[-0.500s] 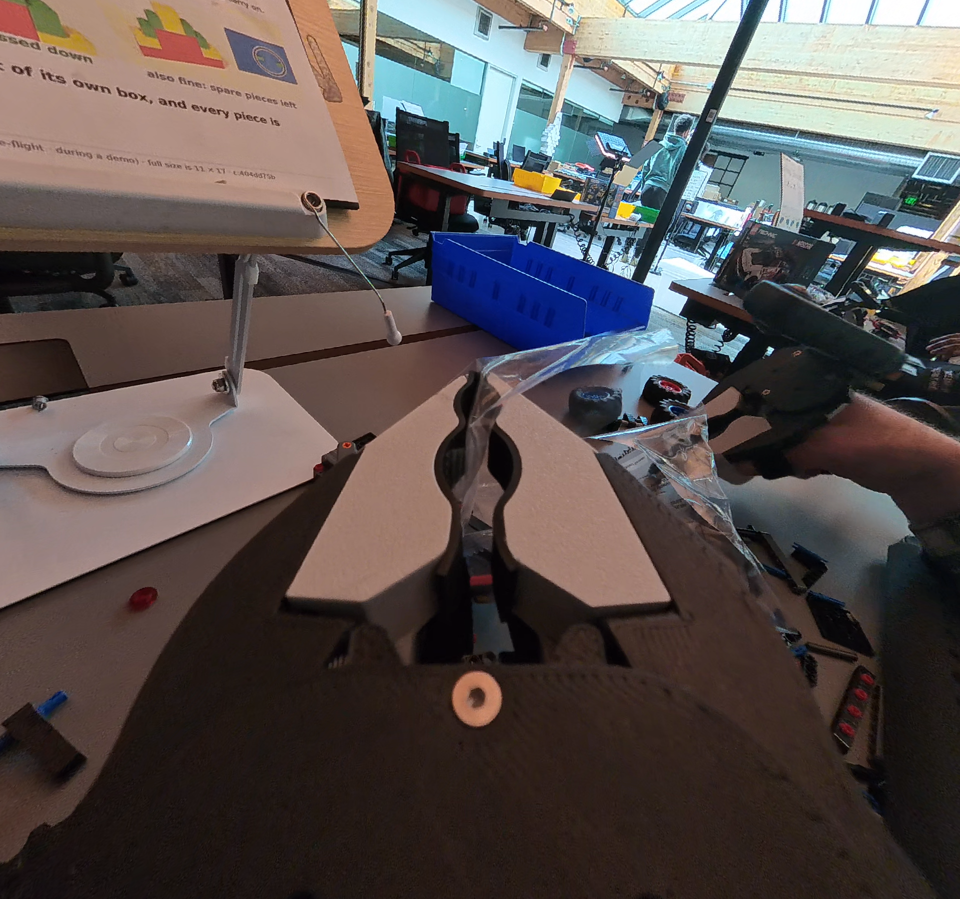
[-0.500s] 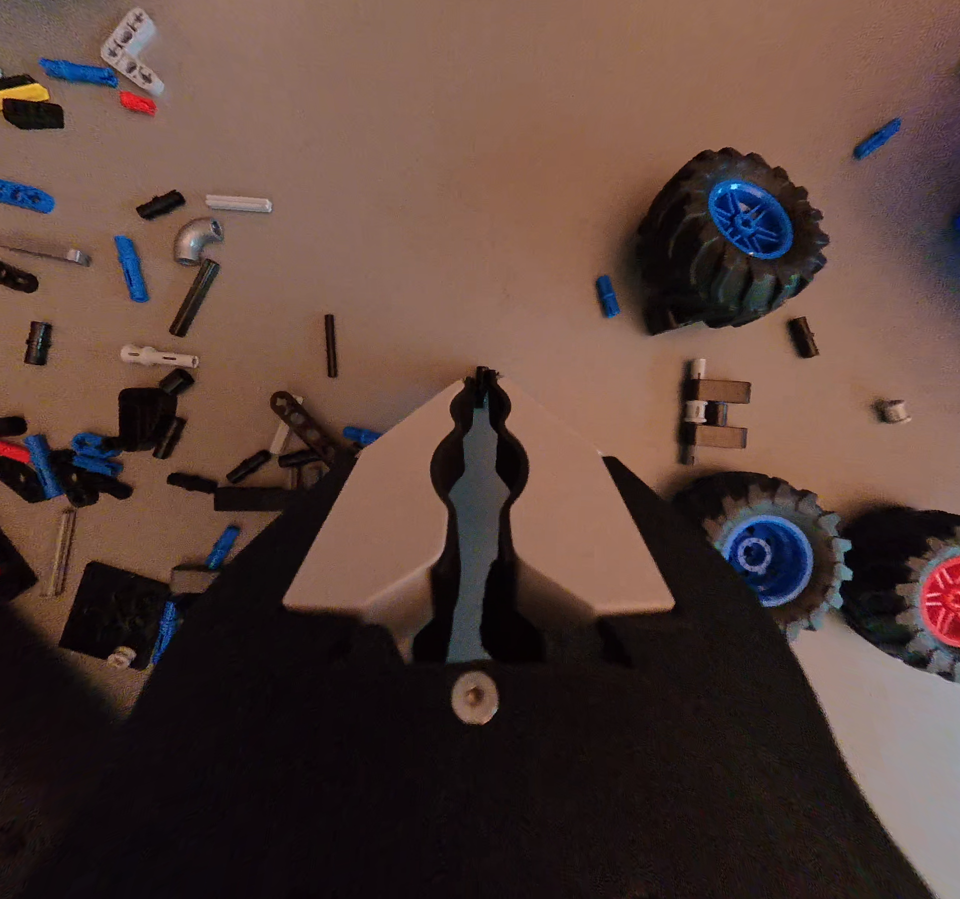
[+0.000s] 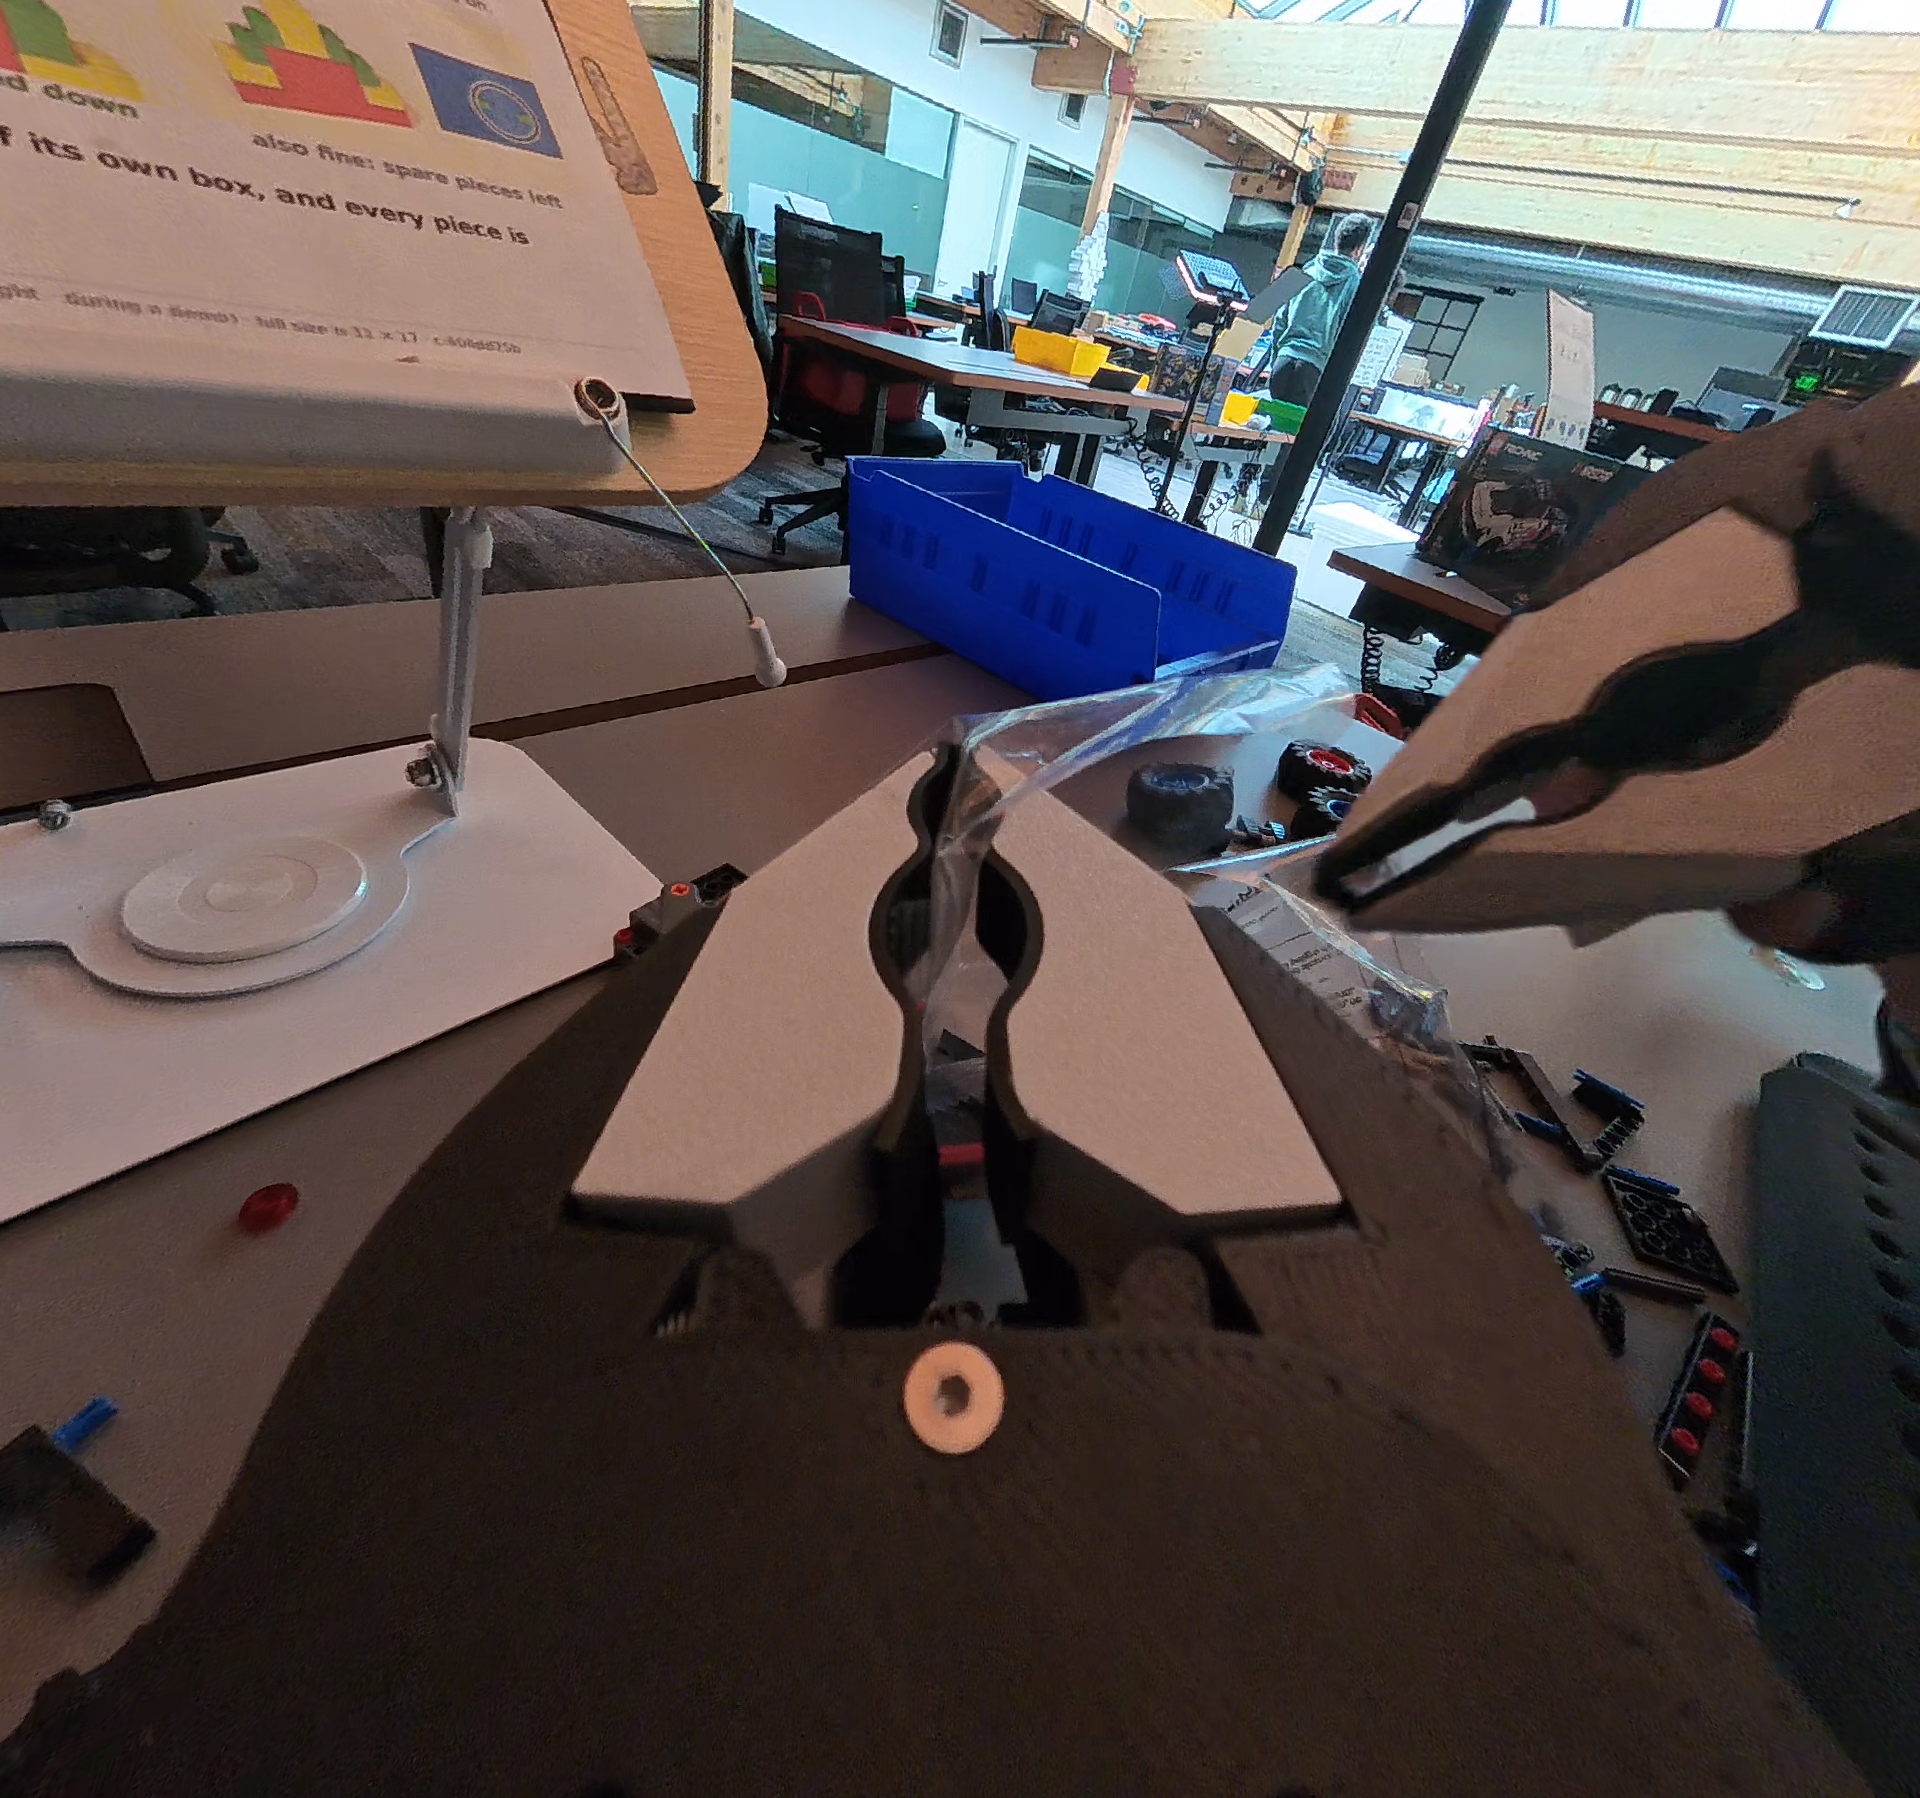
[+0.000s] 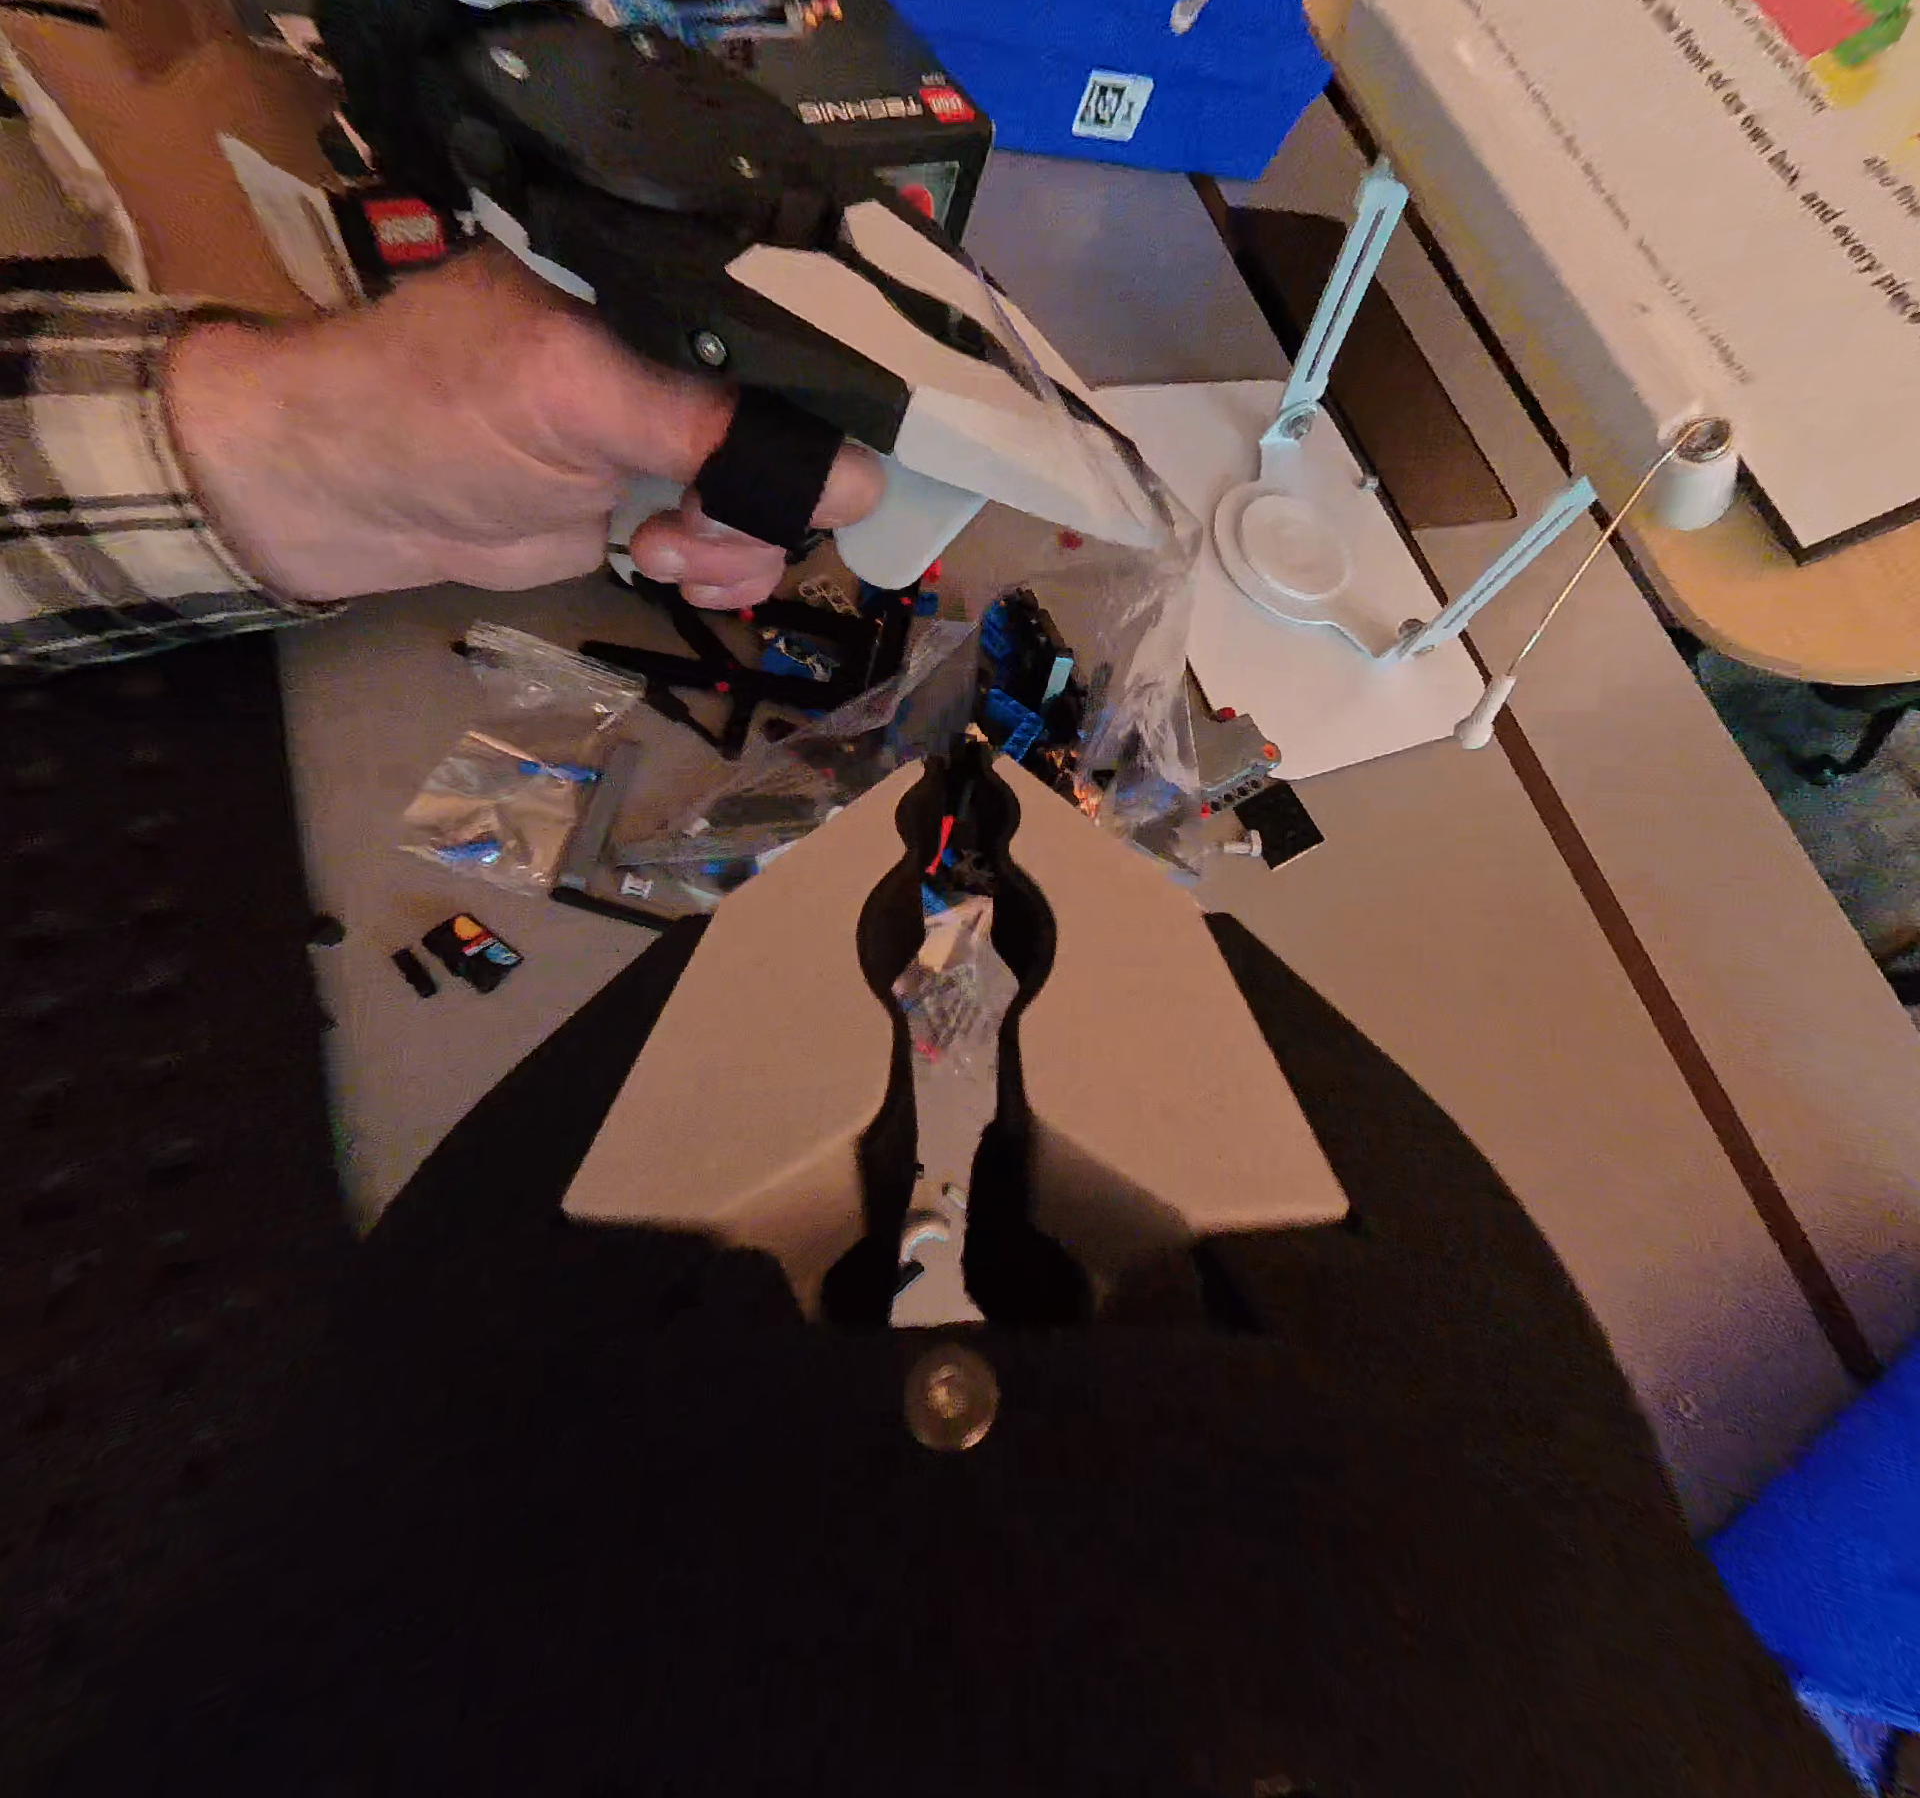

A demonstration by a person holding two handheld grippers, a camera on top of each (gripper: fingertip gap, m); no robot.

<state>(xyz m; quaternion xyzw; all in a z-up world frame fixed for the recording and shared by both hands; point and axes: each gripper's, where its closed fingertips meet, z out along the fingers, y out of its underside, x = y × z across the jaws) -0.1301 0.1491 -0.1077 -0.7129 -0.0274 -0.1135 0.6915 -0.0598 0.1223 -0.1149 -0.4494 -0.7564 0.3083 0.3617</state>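
We record the left hand-held gripper (image 3: 951, 792) clamped on the clear plastic bag (image 3: 1091, 740), with the right hand-held gripper (image 3: 1340, 881) closed, tips at the bag's right-hand edge.

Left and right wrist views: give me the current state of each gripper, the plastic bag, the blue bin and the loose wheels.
Left gripper: shut on the plastic bag.
Right gripper: nearly shut, tips at the bag's edge; grip unclear.
Plastic bag: lifted, pieces inside.
Blue bin: open-topped; contents hidden.
Loose wheels: on the table.
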